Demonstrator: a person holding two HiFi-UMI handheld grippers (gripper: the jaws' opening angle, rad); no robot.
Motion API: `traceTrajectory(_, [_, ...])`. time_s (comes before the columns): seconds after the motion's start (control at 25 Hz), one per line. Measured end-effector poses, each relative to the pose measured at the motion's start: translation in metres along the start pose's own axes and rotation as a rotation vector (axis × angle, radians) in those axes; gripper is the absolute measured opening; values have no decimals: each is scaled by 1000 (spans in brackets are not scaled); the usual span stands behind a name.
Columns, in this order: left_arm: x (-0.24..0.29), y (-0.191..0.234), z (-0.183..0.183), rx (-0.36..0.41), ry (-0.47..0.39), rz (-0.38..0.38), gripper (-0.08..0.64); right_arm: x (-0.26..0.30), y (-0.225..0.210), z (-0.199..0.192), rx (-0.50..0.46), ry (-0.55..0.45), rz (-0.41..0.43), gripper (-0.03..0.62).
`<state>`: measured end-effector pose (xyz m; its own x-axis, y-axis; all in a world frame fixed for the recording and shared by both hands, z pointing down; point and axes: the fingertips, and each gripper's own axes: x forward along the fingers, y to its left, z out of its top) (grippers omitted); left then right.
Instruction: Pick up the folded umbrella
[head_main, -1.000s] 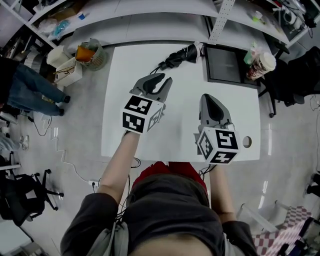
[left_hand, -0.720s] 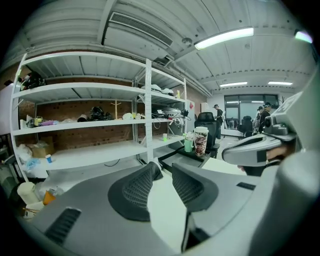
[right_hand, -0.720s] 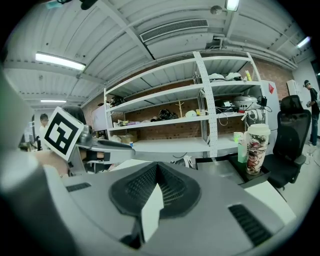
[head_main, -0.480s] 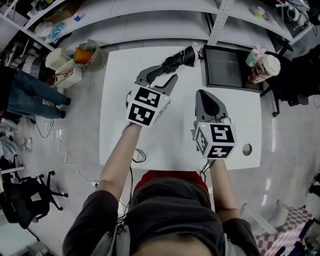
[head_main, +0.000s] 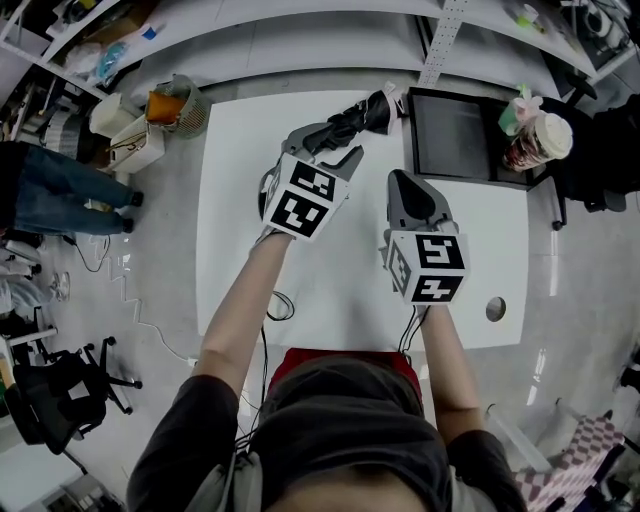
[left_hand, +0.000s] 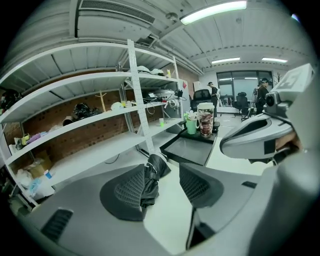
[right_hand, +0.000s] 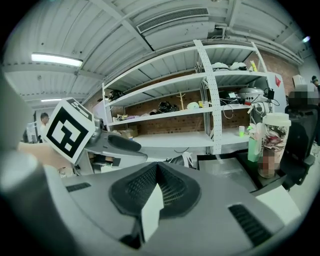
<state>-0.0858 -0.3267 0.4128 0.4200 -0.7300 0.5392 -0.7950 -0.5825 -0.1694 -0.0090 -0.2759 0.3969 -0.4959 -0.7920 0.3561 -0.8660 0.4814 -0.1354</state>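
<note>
A white table (head_main: 240, 270) fills the middle of a cluttered workshop, with a shallow black tray (head_main: 455, 135) set at its far right side. A person leans over the near edge, a tool in each hand. The left gripper (head_main: 330, 145) reaches toward the table's far edge. Its jaws are opening, spread either side of the near end of the folded umbrella (head_main: 355, 115). The dark fabric lies just beside the left pad (left_hand: 125, 192), and neither pad presses on it. The umbrella rests on the tabletop at a slant, its far end by the tray's far-left corner. The right gripper (head_main: 400, 180) hangs over bare table beside the left one, jaws clenched together on nothing. A lidded paper cup (head_main: 540, 140) stands at the tray's right edge.
</note>
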Motion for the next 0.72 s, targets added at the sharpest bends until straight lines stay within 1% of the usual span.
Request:
traceTrajectory(0.24, [27,6,-7,19,47,-3,227,24,-6,-9,1,33,23,18])
traceTrajectory(0.44, [47,9,-11,22,87,-15,242,38,-15,-16,11,53,25,18])
traceTrajectory(0.72, [70,15,-20,46,140,-29,252,58,-21,-27,32,82,39,18])
